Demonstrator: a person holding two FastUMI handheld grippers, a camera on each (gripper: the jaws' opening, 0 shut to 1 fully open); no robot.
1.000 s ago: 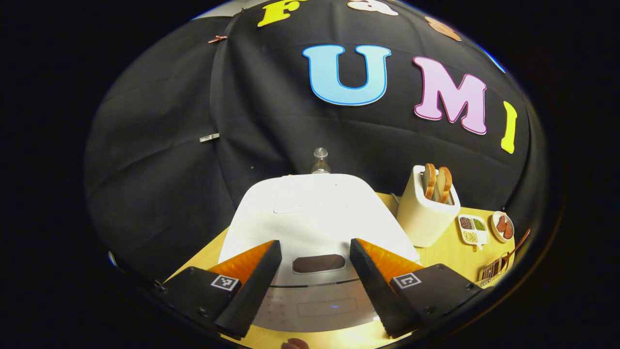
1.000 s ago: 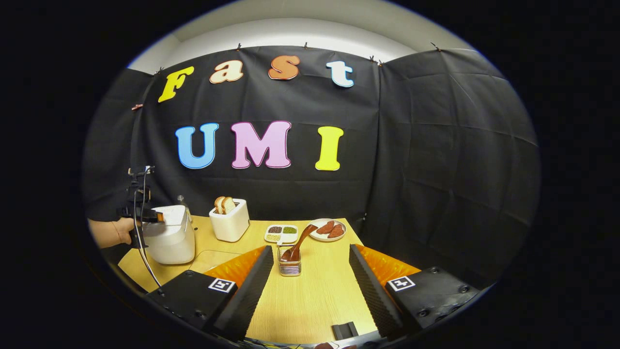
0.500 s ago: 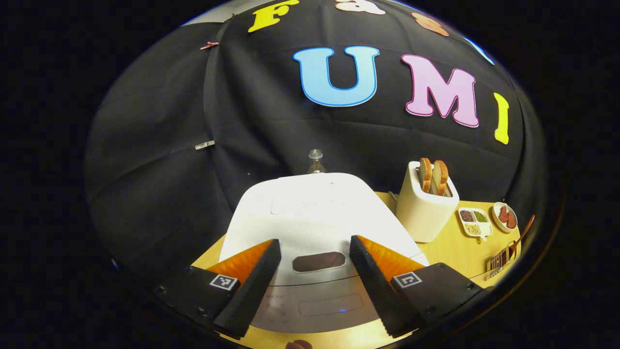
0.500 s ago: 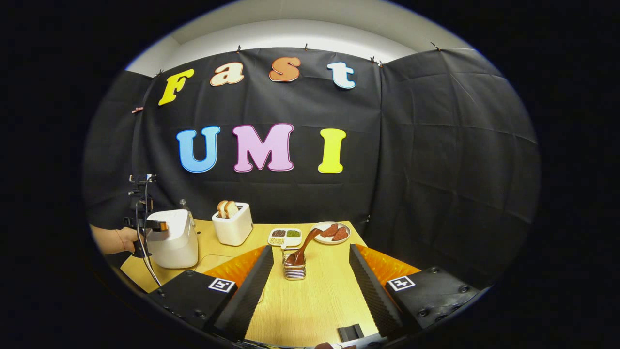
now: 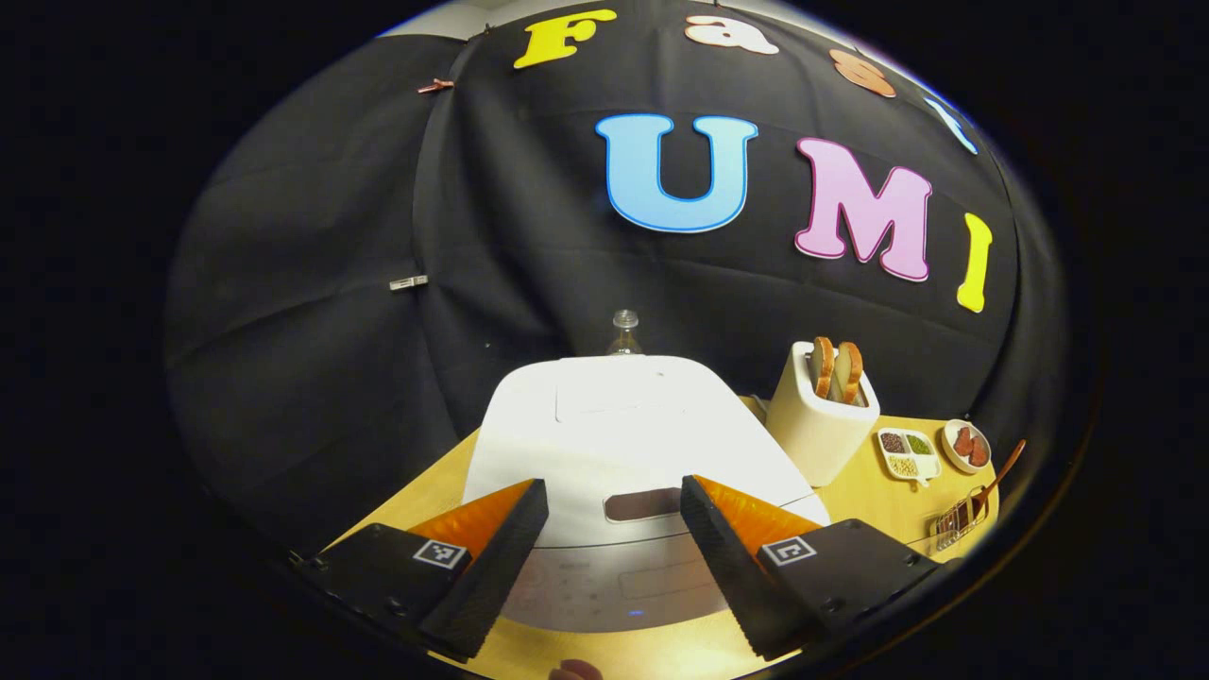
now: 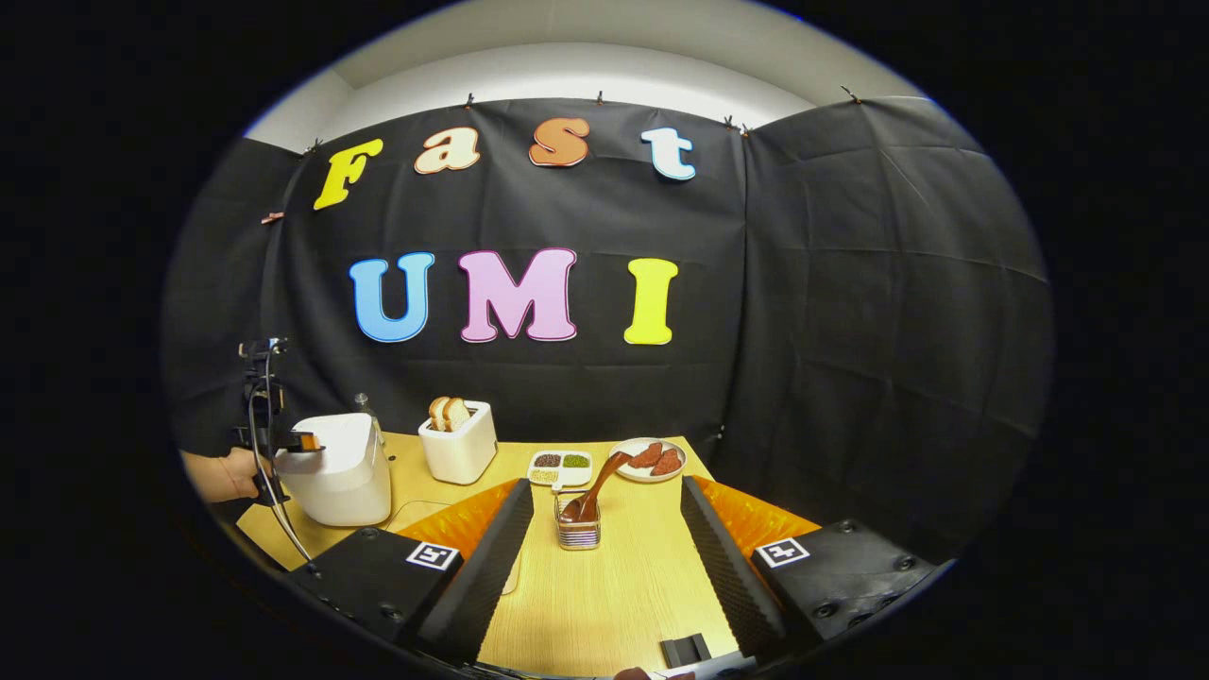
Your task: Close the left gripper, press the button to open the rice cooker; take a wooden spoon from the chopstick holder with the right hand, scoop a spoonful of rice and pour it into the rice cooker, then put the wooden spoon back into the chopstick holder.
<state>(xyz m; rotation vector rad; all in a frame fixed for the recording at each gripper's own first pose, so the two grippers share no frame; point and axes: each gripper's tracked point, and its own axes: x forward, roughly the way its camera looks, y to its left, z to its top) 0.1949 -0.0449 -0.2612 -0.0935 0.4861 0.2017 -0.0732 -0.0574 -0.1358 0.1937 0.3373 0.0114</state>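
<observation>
Toaster with bread beside bottle.

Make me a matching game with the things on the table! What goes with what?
Things:
1. rice cooker
2. wooden spoon
3. bread slices
4. left gripper

Places or states:
A. standing in the toaster
B. leaning in the chopstick holder
C. lid closed
D. fingers open, either side of the cooker's button

Pairs: 1-C, 2-B, 3-A, 4-D
</observation>
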